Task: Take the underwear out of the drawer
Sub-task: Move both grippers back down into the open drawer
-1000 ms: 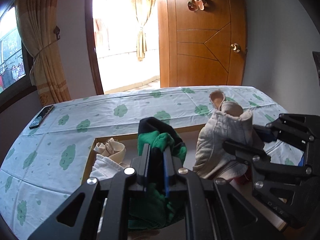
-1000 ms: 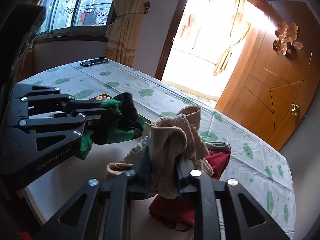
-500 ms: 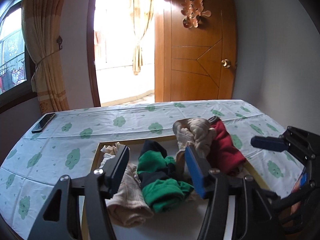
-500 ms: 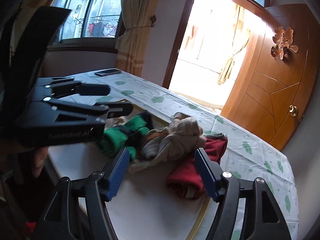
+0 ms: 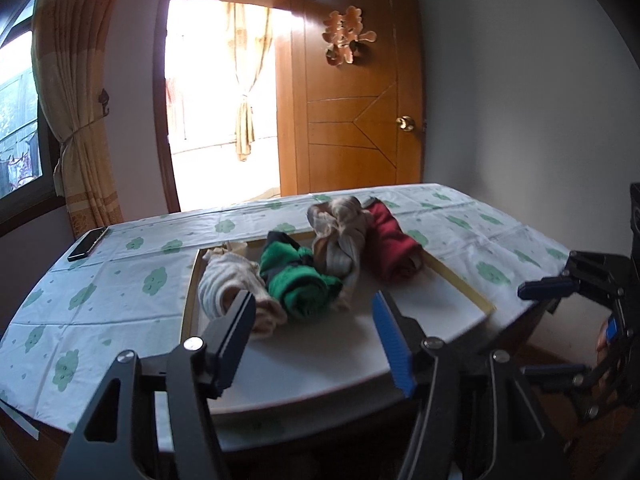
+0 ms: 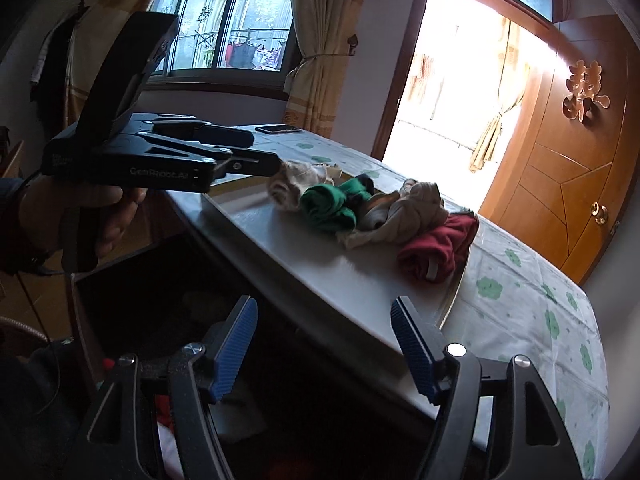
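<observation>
Underwear lies bunched in four rolls on the white tray with a pale yellow rim [image 5: 460, 280], not in either gripper.

From the left wrist view the rolls run from nine o'clock to three: cream ribbed roll [image 5: 228, 284], green-and-black roll [image 5: 296, 276], beige knotted bundle [image 5: 340, 236], dark red roll [image 5: 390, 244], each touching the next, probably to keep the pile on the tray. Your left gripper [image 5: 316, 332] is opening, nothing between its blue pads. Your right gripper [image 6: 322, 344] hangs empty too, fingers spread, over the dark space below the table edge, likely where the drawer is.
</observation>
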Motion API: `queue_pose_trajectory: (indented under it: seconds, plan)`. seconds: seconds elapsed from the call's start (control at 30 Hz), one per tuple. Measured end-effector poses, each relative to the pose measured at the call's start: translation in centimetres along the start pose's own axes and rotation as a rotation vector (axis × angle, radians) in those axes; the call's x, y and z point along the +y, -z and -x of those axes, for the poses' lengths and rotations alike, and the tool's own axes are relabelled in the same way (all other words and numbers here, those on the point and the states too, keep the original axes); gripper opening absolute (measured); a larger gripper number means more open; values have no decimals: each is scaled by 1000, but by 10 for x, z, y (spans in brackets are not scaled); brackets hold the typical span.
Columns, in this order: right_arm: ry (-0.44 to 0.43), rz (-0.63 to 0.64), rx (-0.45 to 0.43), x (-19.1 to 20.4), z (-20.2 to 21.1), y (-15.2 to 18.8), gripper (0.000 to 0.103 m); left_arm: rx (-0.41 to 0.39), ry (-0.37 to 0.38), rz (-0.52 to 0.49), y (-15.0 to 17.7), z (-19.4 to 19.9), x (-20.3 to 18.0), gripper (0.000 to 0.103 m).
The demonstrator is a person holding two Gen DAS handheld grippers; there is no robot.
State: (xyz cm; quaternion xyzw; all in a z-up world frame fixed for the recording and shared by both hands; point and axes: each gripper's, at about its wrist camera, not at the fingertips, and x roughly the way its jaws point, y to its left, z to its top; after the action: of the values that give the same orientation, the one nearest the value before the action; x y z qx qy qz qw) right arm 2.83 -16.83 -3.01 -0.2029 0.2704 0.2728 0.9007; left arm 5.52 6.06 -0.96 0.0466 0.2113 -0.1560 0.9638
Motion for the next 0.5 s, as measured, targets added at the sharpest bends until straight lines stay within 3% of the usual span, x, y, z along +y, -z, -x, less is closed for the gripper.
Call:
queue_pose_trajectory:
  seconds: [0.27,0.5]
  plan:
    - [-18,-33,15,9,35,41,71,23,12,-50,43,37,-5,66]
    - [-23,-73,45,13,49,72,72,131,25,-51,87,38,-6,66]
